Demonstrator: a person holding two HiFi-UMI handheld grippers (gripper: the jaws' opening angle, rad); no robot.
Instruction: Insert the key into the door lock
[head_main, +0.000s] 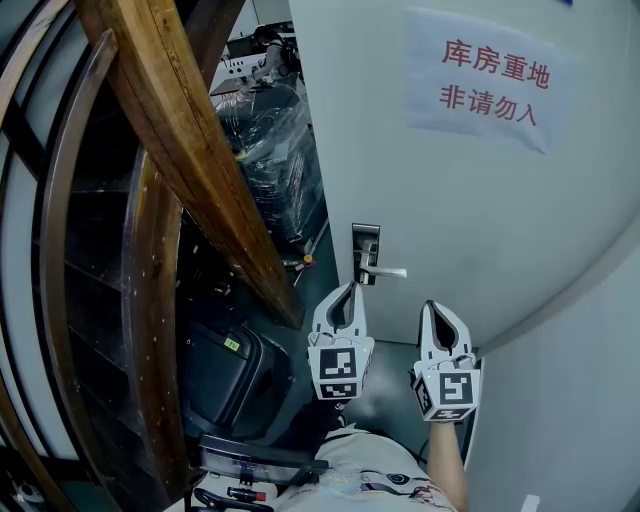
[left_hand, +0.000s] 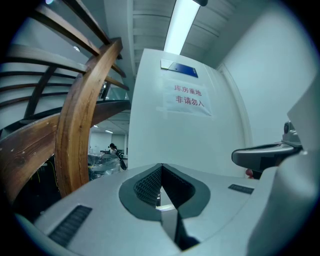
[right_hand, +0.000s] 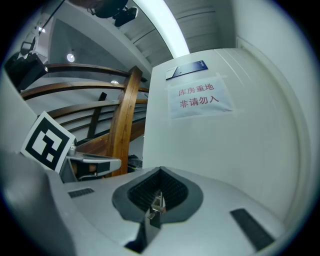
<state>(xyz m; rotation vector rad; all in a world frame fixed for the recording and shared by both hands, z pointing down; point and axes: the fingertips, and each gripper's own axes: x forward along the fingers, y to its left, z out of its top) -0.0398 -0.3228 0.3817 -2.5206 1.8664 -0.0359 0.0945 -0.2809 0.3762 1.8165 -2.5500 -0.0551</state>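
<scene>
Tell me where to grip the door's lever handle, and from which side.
Probably grip the lever handle near its free right end, coming straight at the door, jaws above and below: the bar lies level, projecting rightward from the lock plate.

Left claw, right claw: seemingly silver-grey

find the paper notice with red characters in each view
Head view: the paper notice is at upper right, on the white door.
Left gripper view: the notice is just right of centre, in the upper half.
Right gripper view: the notice is at upper centre.
Shared landmark: the wooden beam, left of the door in all three.
</scene>
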